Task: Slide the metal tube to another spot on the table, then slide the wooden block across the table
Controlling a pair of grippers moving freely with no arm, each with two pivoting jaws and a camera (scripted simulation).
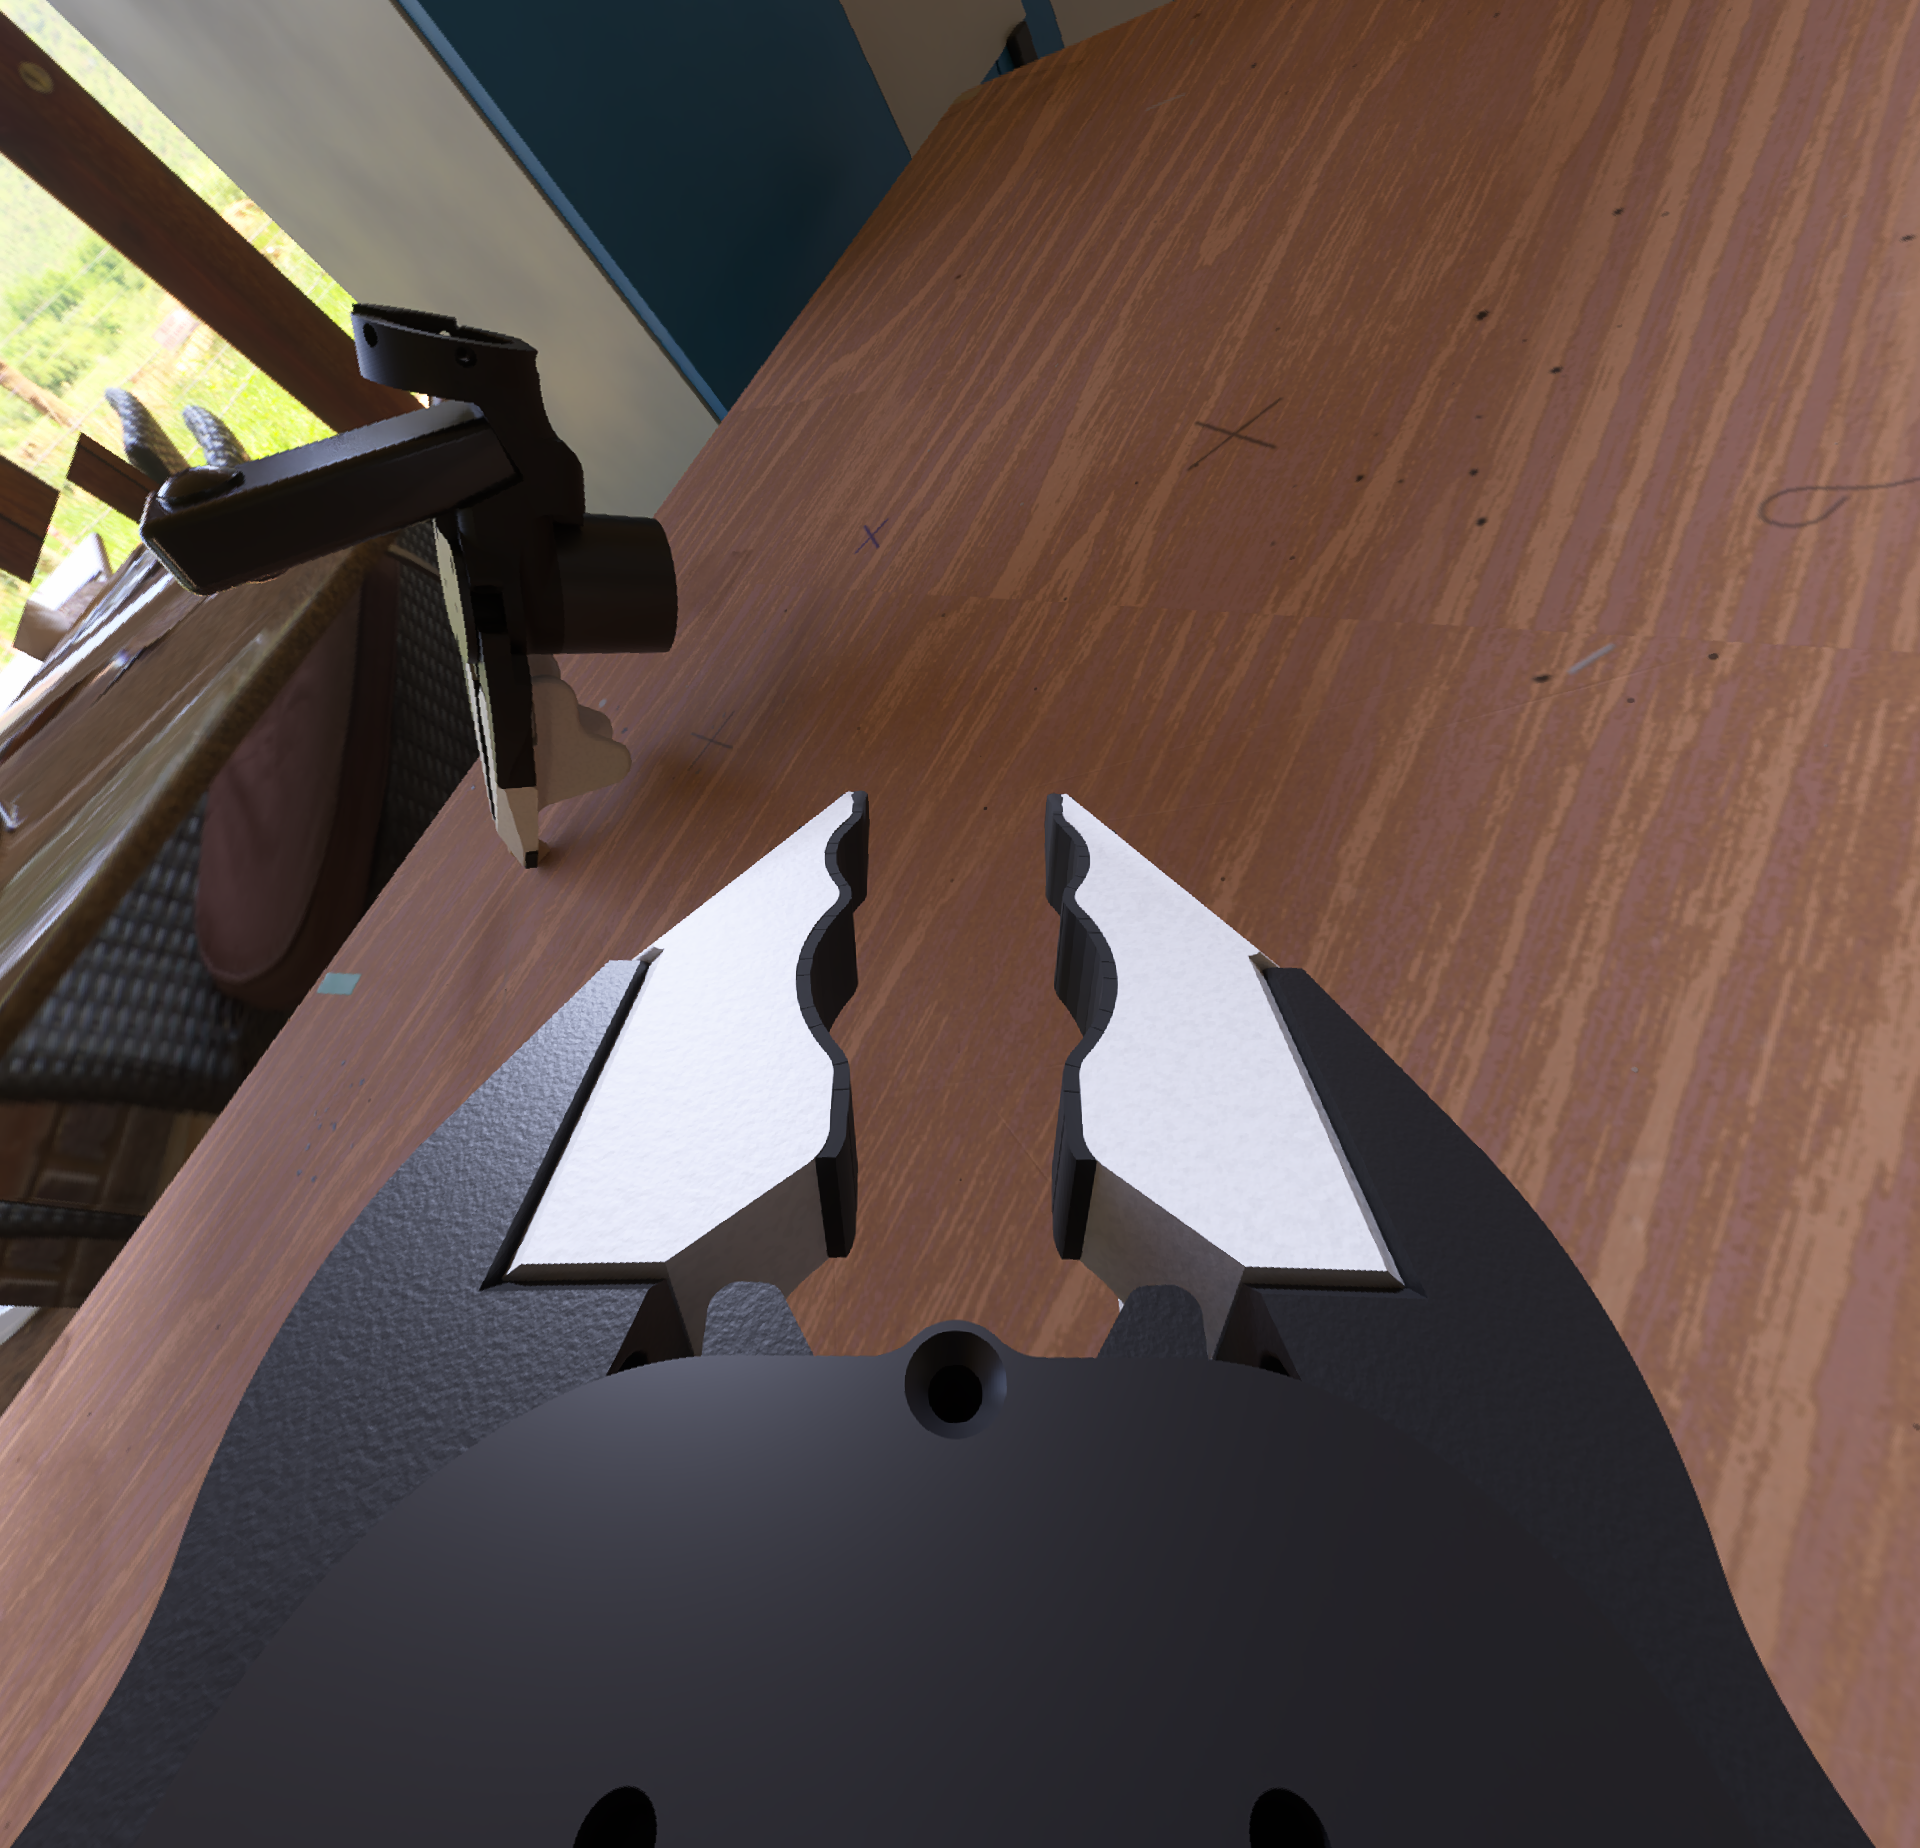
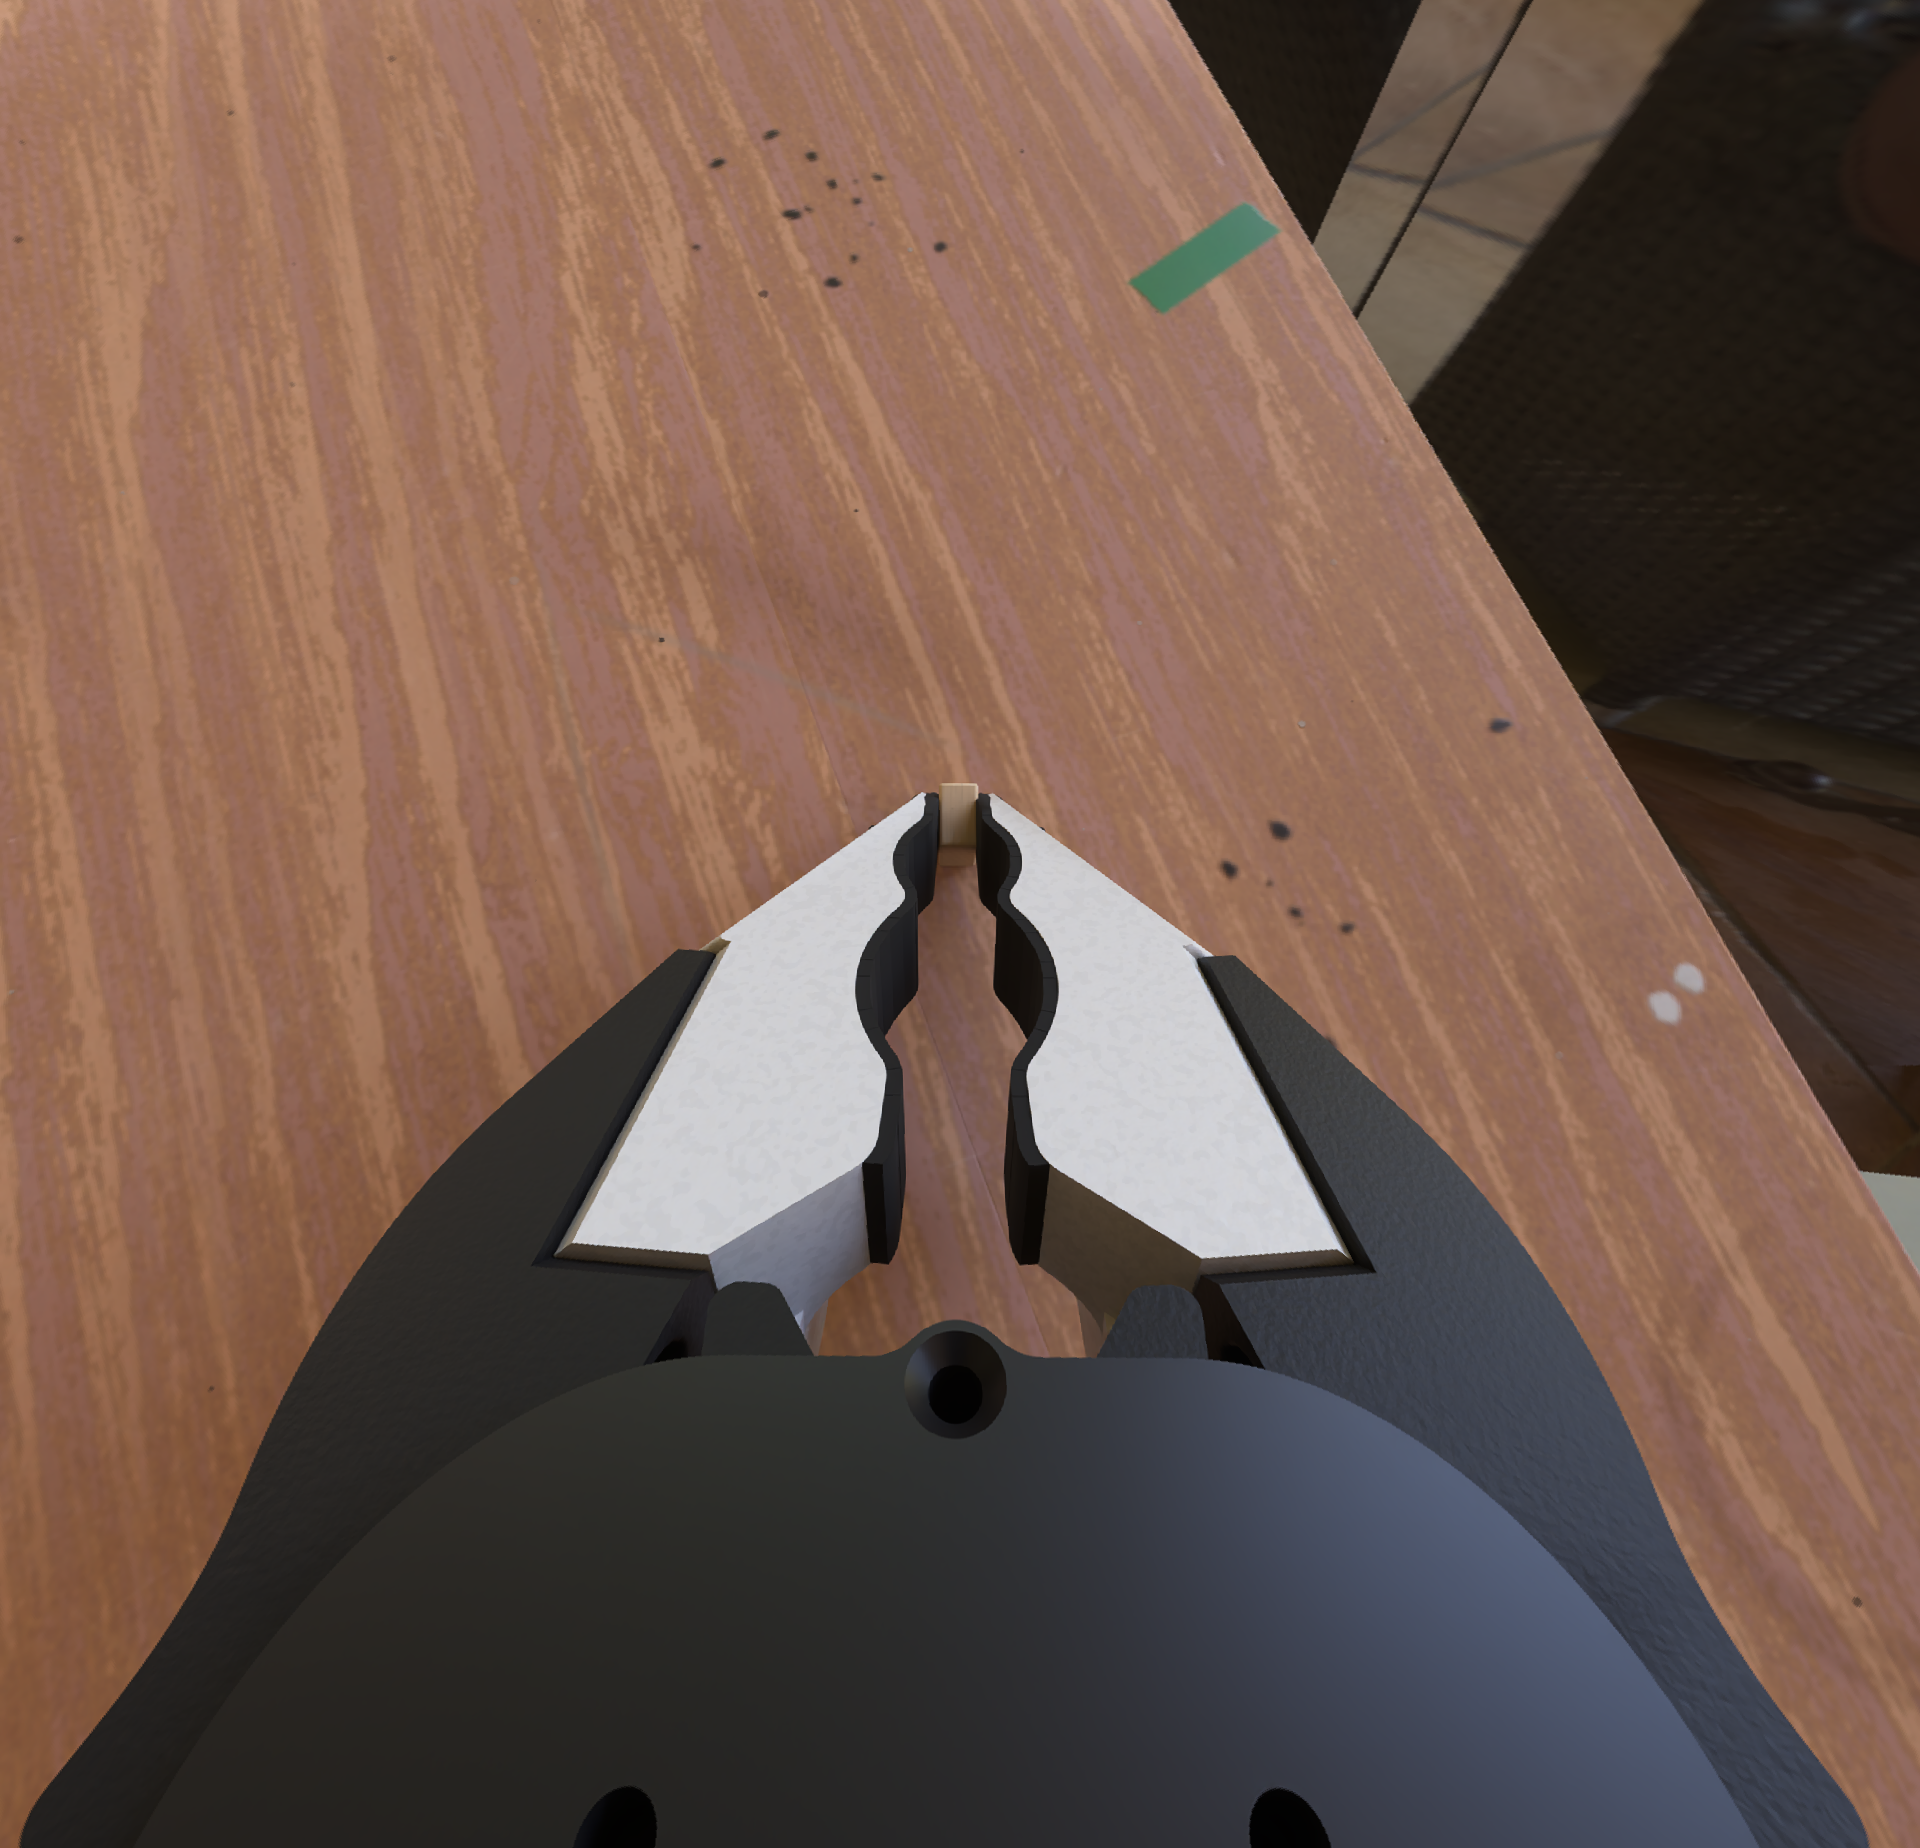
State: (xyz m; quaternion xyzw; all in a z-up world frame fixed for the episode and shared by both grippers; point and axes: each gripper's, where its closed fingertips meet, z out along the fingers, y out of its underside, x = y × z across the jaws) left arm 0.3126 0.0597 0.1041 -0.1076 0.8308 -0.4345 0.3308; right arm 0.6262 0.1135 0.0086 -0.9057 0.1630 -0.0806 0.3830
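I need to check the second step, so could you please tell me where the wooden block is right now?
In the right wrist view, the wooden block sits pinched between the right gripper fingertips, low over the table near its right edge.

A small pale wooden block (image 2: 958, 819) sits on the brown wood-grain table (image 2: 520, 551), between the tips of the right gripper (image 2: 957, 811)'s jaws. In the right wrist view, a green strip of tape (image 2: 1203, 256) lies farther off and to the right, near the table's right edge. In the left wrist view, the left gripper (image 1: 956, 811) hangs over bare table, with the right gripper (image 1: 520, 811) to its left, near the table's left edge.
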